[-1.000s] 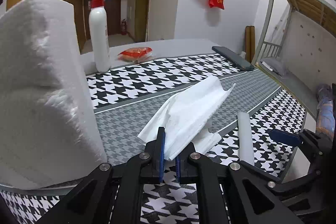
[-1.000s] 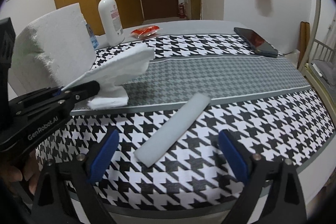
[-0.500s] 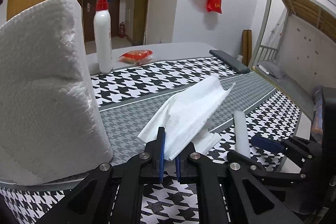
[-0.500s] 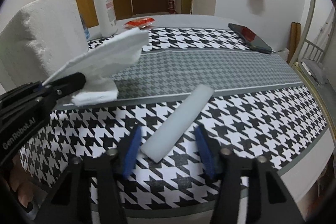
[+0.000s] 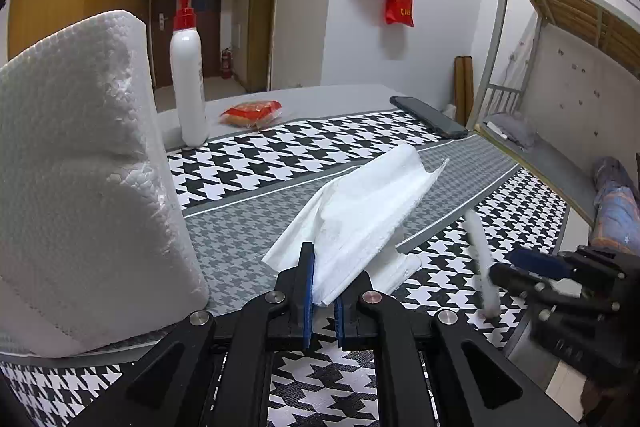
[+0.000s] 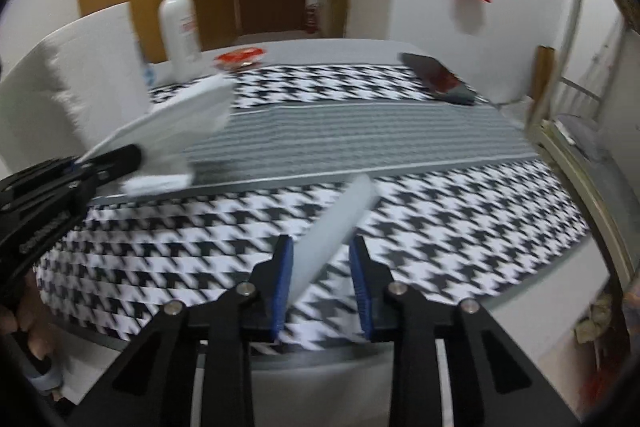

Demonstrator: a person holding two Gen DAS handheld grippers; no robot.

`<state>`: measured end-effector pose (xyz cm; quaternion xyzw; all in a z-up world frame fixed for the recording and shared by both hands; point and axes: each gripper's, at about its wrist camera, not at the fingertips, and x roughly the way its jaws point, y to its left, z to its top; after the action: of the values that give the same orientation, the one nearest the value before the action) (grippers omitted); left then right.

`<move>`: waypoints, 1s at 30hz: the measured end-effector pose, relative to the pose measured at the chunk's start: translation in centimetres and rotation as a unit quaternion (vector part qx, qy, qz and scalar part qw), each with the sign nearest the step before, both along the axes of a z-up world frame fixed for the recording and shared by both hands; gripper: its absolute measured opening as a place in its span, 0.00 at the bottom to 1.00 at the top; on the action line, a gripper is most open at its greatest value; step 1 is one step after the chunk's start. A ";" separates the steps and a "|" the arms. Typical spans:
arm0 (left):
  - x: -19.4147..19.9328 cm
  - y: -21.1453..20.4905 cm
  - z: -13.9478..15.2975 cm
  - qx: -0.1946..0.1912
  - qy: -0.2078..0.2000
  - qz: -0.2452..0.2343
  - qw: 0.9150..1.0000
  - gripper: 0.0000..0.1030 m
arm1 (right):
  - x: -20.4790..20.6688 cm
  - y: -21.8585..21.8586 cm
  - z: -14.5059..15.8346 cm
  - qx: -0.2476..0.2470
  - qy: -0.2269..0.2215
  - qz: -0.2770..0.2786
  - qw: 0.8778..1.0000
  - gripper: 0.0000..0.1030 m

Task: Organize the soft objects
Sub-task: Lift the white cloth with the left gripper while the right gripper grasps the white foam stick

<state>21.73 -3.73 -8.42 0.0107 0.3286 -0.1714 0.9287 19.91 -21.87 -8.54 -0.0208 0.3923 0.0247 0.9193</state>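
My left gripper (image 5: pixel 322 297) is shut on a crumpled white foam sheet (image 5: pixel 360 215) and holds it just above the houndstooth tablecloth; it also shows in the right wrist view (image 6: pixel 180 123). A long white foam strip (image 6: pixel 336 227) lies between the blue pads of my right gripper (image 6: pixel 322 283), which has narrowed around its near end; the view is blurred, and contact is unclear. The strip (image 5: pixel 482 263) and right gripper (image 5: pixel 536 267) show at right in the left wrist view. A large white foam block (image 5: pixel 80 179) stands upright at the left.
A white pump bottle (image 5: pixel 188 91) with a red top, a red snack packet (image 5: pixel 252 111) and a dark phone (image 5: pixel 428 117) sit at the far side of the table. The table's near edge (image 6: pixel 520 291) drops off at right. A metal bunk bed (image 5: pixel 560 67) stands beyond.
My right gripper has moved forward over the strip's near end and its jaws have narrowed from wide open to close around it. The left gripper still holds the sheet, hardly moved.
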 end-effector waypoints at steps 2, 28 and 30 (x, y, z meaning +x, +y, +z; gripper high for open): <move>0.0 0.0 0.0 0.001 -0.002 0.002 1.000 0.08 | -0.1 -0.5 0.1 0.006 -0.003 -0.011 1.000 0.32; -0.9 0.0 0.5 -0.008 -0.018 -0.009 1.000 0.08 | 1.5 0.5 -1.3 0.073 0.003 -0.047 0.996 0.20; -0.9 0.0 0.5 -0.008 -0.019 -0.010 1.000 0.08 | 1.3 0.4 -1.0 0.070 -0.006 -0.045 0.997 0.15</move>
<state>20.78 -3.75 -7.92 0.0099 0.3099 -0.1825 0.9330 21.25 -21.50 -9.55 0.0610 0.3844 0.0109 0.9211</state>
